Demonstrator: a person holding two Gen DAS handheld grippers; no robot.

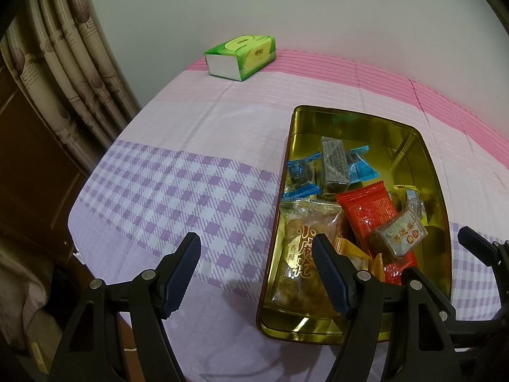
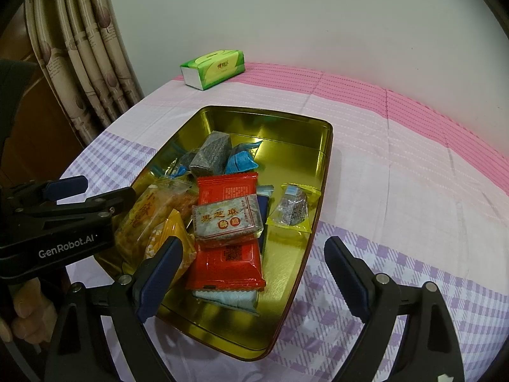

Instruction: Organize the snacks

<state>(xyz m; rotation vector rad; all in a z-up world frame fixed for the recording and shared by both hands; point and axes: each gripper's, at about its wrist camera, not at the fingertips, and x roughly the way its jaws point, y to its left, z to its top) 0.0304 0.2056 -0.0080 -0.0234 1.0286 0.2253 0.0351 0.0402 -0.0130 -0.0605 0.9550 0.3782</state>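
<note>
Curtain (image 2: 79,63) at far left, hanging beside the table's left edge. Tablecloth (image 1: 191,146) covering the tabletop: purple check along the near edge, pale pink across the middle, deeper pink along the far edge. Tissue pack (image 1: 240,57), green, at the far left corner, well apart from everything else.

Left gripper (image 1: 256,273): jaws wide, nothing between them; its left finger is over the check cloth, its right finger over the tin's near left corner. In the right wrist view a hand (image 2: 25,315) shows below this gripper, at the left edge of the picture.

Tin (image 2: 286,273), gold, open, lying just right of the tabletop's middle and reaching almost to the near edge. All snacks visible lie inside it: blue sweets (image 1: 300,175) and a grey bar (image 1: 334,162) toward the far end; a clear fried-snack bag (image 1: 307,248) along the left wall; a red packet (image 2: 227,264) in the middle with a small sesame block (image 2: 227,221) on top; a yellow-edged sweet (image 2: 292,207) near the right wall.

Right gripper (image 2: 251,273): jaws wide, empty, above the tin's near end, its right finger over the cloth.
</note>
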